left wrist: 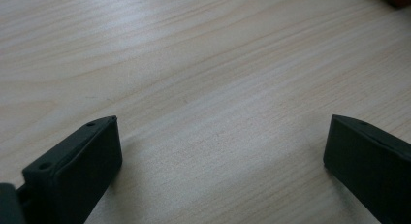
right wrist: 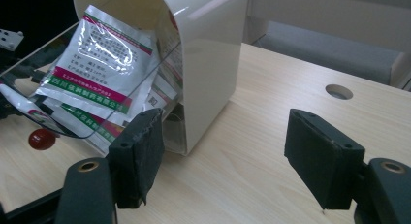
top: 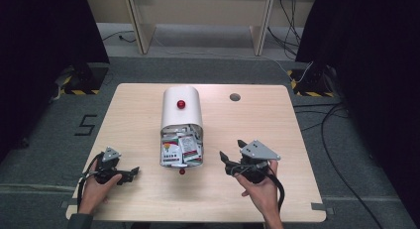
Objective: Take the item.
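A white rounded box [top: 182, 107] with a red knob [top: 181, 104] on top stands mid-table. Its clear front flap [top: 181, 152] hangs open, showing several printed sachets [top: 181, 145] [right wrist: 99, 64] inside. A second red knob [top: 182, 171] [right wrist: 41, 138] sits at the flap's front edge. My left gripper [top: 130, 174] [left wrist: 220, 146] rests low at the table's front left, open over bare wood, jaws wide apart. My right gripper [top: 231, 152] [right wrist: 225, 151] is held at the front right of the box, open with nothing between its fingers, looking at the box's side.
The wooden table [top: 257, 135] has a round cable hole [top: 235, 97] [right wrist: 339, 91] at the back right. Cables [top: 332, 140] lie on the grey floor to the right. Dark curtains flank both sides, and a wooden frame stands behind the table.
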`<state>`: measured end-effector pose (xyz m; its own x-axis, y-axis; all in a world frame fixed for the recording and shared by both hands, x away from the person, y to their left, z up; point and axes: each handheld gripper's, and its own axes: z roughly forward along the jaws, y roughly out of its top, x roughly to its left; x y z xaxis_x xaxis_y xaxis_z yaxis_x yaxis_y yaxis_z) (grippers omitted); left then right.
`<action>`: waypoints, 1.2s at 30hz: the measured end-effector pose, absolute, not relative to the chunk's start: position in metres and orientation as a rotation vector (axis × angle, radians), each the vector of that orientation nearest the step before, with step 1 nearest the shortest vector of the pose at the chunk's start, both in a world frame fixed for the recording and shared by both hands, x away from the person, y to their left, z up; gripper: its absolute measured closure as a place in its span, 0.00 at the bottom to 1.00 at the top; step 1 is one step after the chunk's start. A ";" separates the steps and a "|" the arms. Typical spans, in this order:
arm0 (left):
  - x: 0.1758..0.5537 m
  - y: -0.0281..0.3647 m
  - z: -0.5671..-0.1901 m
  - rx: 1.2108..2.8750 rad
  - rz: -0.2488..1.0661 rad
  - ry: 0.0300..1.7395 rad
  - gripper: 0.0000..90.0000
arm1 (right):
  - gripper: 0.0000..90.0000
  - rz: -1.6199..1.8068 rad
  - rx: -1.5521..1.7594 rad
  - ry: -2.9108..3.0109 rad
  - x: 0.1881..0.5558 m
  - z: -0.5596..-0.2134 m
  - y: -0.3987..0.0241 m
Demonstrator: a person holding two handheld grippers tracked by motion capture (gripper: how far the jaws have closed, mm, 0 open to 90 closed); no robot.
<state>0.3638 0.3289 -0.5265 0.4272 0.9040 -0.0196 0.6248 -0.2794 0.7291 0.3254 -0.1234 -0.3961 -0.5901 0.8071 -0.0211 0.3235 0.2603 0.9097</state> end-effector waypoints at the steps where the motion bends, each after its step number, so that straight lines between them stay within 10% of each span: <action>1: 0.364 0.329 -0.526 2.012 0.533 1.287 0.00 | 0.35 1.308 1.014 2.048 0.325 -0.395 -0.121; 36: 0.364 0.329 -0.526 2.010 0.533 1.288 0.00 | 0.47 1.362 0.837 2.122 0.331 -0.379 -0.061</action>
<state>0.3638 0.3288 -0.5264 0.4264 0.9043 -0.0210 0.6252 -0.2779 0.7293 0.3311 -0.0611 -0.3788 -0.6977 0.7132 -0.0678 0.2352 0.3174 0.9186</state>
